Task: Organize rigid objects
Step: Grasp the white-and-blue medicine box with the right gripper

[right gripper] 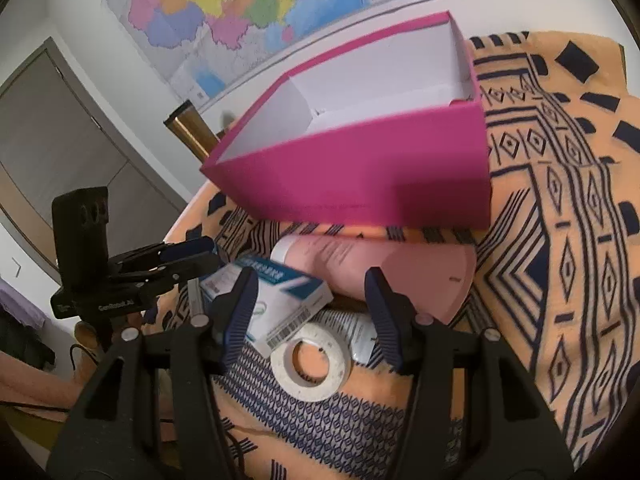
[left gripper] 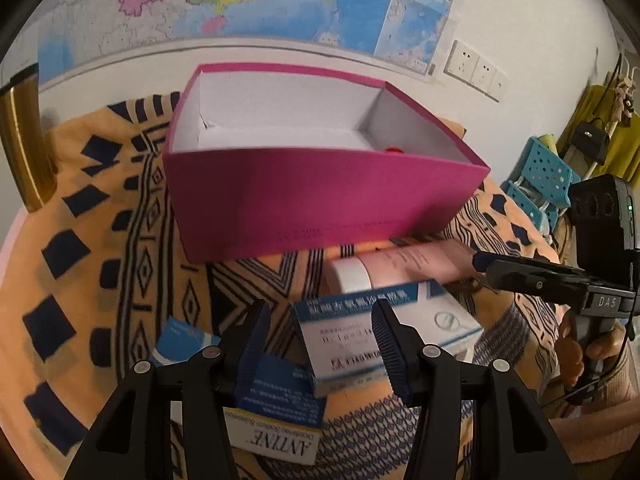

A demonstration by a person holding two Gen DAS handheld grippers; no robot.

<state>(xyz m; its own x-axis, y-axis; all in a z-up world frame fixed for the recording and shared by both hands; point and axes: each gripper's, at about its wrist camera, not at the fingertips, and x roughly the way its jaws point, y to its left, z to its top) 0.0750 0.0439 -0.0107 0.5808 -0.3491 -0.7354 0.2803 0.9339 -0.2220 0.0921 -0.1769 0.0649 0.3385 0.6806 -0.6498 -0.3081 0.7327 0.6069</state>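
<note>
An open magenta box (left gripper: pixel 320 196) (right gripper: pixel 360 172) with a white inside stands on the patterned cloth; something small and red (left gripper: pixel 394 149) shows in it. In front lie a pink tube (left gripper: pixel 416 262) (right gripper: pixel 384 268) with a white cap, a white-and-blue medicine box (left gripper: pixel 360 340) (right gripper: pixel 276 292), a white tape roll (right gripper: pixel 310 360), a dark blue box (left gripper: pixel 280 392) and a cream box (left gripper: pixel 272 436). My left gripper (left gripper: pixel 320 312) (right gripper: pixel 192 256) hangs open over the medicine box. My right gripper (right gripper: pixel 311 280) (left gripper: pixel 486 264) is open above the medicine box and tube, holding nothing.
An orange cloth (left gripper: pixel 100 240) with dark patterns covers the round table. A brass post (left gripper: pixel 24 140) stands at its far left edge. A map hangs on the wall behind. A blue perforated stool (left gripper: pixel 544 172) sits off to the right, and a hand (left gripper: pixel 580 344) grips the right tool.
</note>
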